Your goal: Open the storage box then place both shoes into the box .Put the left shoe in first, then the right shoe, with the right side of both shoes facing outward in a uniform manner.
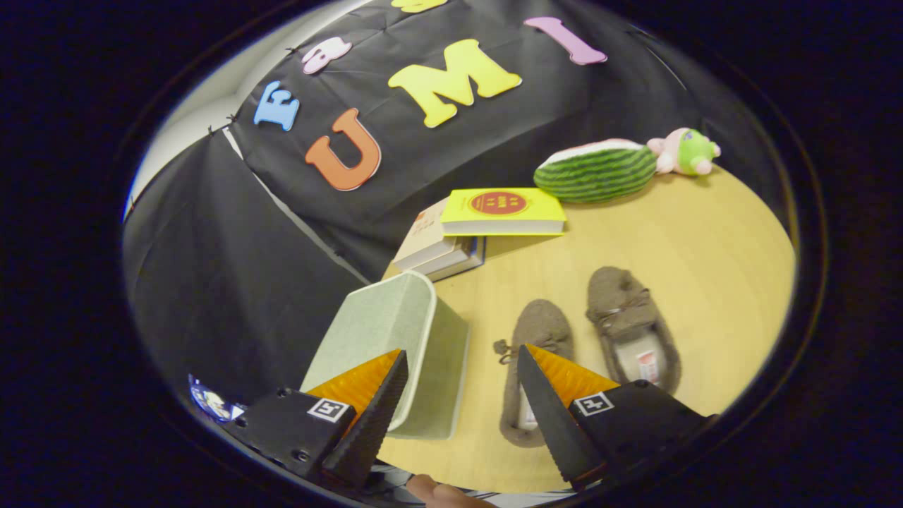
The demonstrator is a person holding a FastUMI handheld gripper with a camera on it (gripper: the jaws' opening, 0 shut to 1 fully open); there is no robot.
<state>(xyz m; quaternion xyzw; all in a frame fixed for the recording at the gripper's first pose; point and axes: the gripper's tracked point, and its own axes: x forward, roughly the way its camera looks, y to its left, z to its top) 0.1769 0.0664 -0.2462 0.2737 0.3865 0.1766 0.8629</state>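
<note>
Gripper (462,367) spread wide, pinching nothing, fingers (550,402) above the wooden table (705,240). Pale green storage box (395,339) under the left fingertip, lid shut. Two brown slippers just beyond: left shoe (532,339) by the right finger, right shoe (631,328) beside it, insole label unreadable. Farther off: stacked books (480,222), yellow cover's writing too small; watermelon plush (600,171).

fuzzy brown shoes (600,353) — matt fabric box (395,346); smooth wooden table (705,247)
</note>
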